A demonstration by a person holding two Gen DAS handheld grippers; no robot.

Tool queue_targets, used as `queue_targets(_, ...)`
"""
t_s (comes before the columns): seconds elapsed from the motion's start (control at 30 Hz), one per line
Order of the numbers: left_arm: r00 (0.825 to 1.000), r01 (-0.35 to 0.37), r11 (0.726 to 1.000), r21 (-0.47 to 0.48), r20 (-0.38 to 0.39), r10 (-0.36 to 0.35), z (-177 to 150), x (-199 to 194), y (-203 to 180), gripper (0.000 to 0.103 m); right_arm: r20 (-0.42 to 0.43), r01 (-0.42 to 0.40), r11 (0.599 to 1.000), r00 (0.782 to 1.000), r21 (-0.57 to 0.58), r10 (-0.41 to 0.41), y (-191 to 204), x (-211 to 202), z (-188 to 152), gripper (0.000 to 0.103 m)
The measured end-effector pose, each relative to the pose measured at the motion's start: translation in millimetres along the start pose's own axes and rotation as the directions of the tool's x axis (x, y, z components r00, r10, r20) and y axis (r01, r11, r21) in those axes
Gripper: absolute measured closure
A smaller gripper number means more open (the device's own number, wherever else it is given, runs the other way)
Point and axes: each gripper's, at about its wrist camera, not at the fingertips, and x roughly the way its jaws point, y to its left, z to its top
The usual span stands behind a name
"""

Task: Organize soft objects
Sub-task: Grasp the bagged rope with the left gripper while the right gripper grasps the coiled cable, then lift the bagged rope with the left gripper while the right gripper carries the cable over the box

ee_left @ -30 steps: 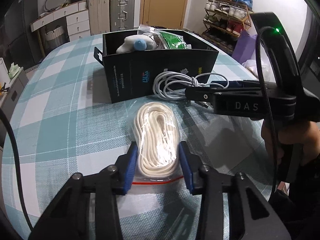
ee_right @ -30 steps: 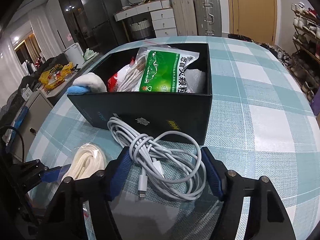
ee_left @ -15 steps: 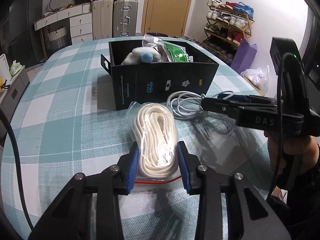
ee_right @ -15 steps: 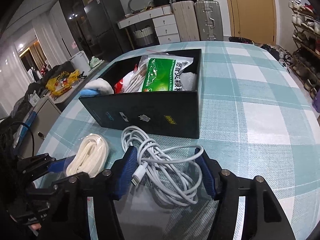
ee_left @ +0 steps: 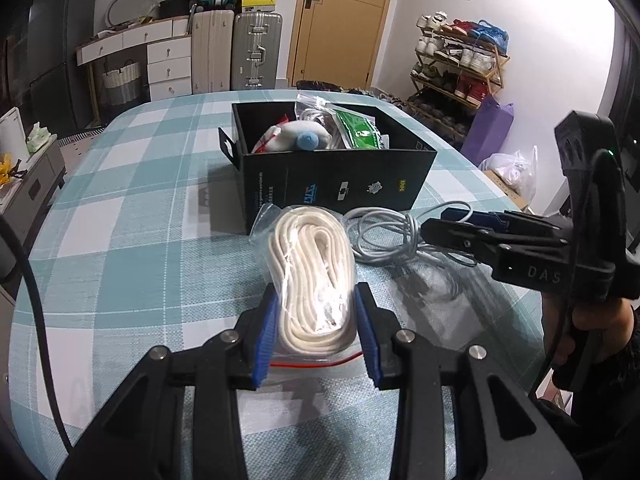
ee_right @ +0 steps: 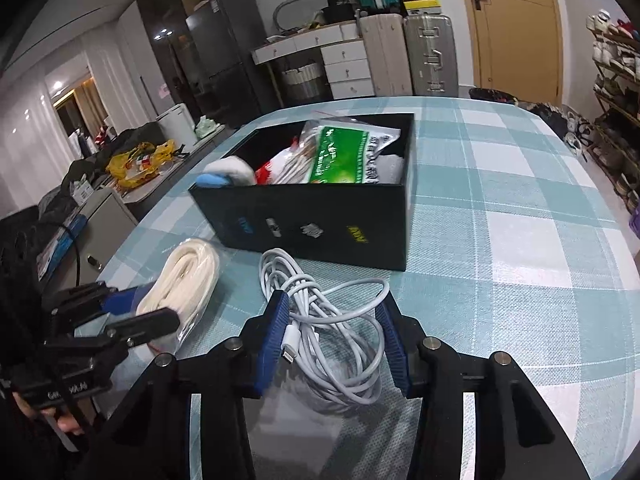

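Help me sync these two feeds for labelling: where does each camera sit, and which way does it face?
Left wrist: sits on the left gripper, facing forward across the table at the bagged white rope between its fingers, with the black box beyond; the right gripper and hand show.
Right wrist: sits on the right gripper, facing the white cable and box; the left gripper shows.
Shared: rope, cable, box, checked tablecloth.
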Motion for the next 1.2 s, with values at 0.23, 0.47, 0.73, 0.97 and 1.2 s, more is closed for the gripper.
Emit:
queue_targets(0.23, 0.999, 0.001, 1.0, -0.006, 0.034, -0.001, 4.2, -7.8, 3.2, 0.068, 0.054, -0.022, 1.0, 0.998, -0.015, 0.023, 6.6, -16.5, -1.1, 0.062)
queue_targets(0.47, 0.999, -0.004, 1.0, -0.013, 0.054, 0.004, 5.1, -11.6, 6.4, 0.069, 0.04, -0.034, 0.999, 0.999, -0.042, 0.035, 8.3, -22.1, -4.4, 0.062)
queue_targets(0.73, 0.997, 0.0, 1.0, -0.019, 0.075, 0.002, 7.6, -16.8, 9.7, 0.069, 0.102, -0.037, 0.998, 0.994, -0.049, 0.041, 11.0, -39.1, -9.8, 0.063)
queue_targets(0.97, 0.996, -0.002, 1.0, -0.021, 0.087, 0.004, 10.3, -20.0, 11.7, 0.069, 0.089, -0.051, 0.997, 0.994, -0.066, 0.057, 15.0, -44.9, -8.9, 0.063)
queue_targets(1.2, 0.997, -0.003, 1.0, -0.026, 0.075, 0.005, 8.4, -16.4, 16.0, 0.069, -0.042, -0.112, 0.983, 0.993, -0.148, 0.107, 22.8, -32.5, -33.6, 0.062)
